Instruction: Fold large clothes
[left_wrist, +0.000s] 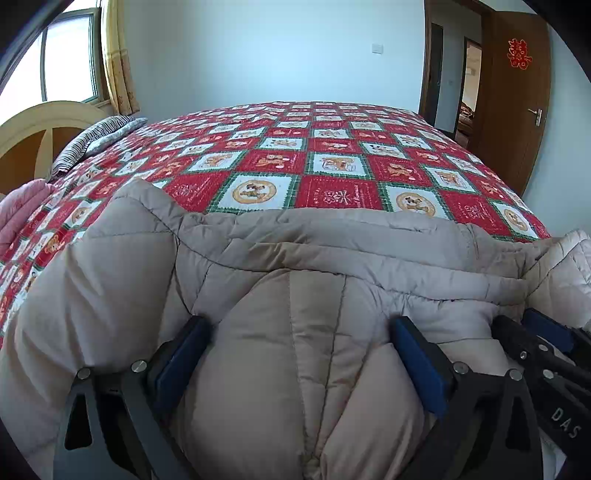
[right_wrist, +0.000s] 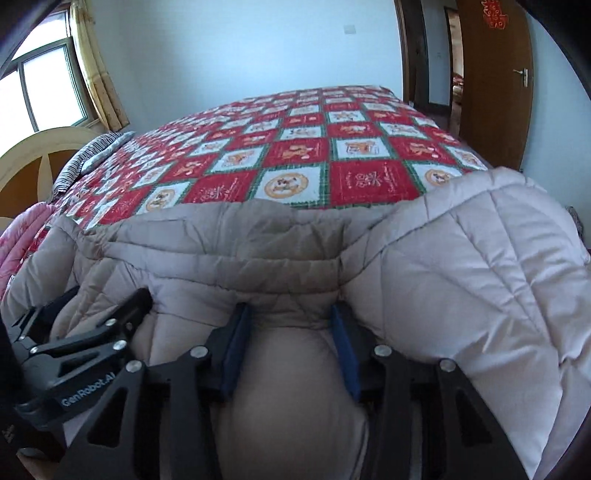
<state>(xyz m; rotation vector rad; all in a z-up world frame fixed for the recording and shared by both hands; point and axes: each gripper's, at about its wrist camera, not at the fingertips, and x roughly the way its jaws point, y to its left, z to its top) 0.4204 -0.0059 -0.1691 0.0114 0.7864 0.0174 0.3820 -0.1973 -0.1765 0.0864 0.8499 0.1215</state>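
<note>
Near edge of the beige padded coat (left_wrist: 280, 369) runs off the bottom of both wrist views; bed edge under it is hidden. Coat's right part is cut by the frame in the right view. Pink garment (left_wrist: 18, 214) at far left is mostly cropped. Striped pillow (left_wrist: 92, 142) partly hidden behind the quilt (left_wrist: 332, 155). Red door decoration (right_wrist: 493, 13) clipped at top. Room past the doorway (left_wrist: 469, 92) too small to read.

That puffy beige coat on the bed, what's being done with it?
A person is folding the coat using two hand-held grippers, side by side at its near edge. It lies on the red checked bedspread. The right gripper pinches a bulge of padding between its blue pads. The left gripper stands wide, with coat fabric bulging between its fingers; whether it grips is unclear.
</note>
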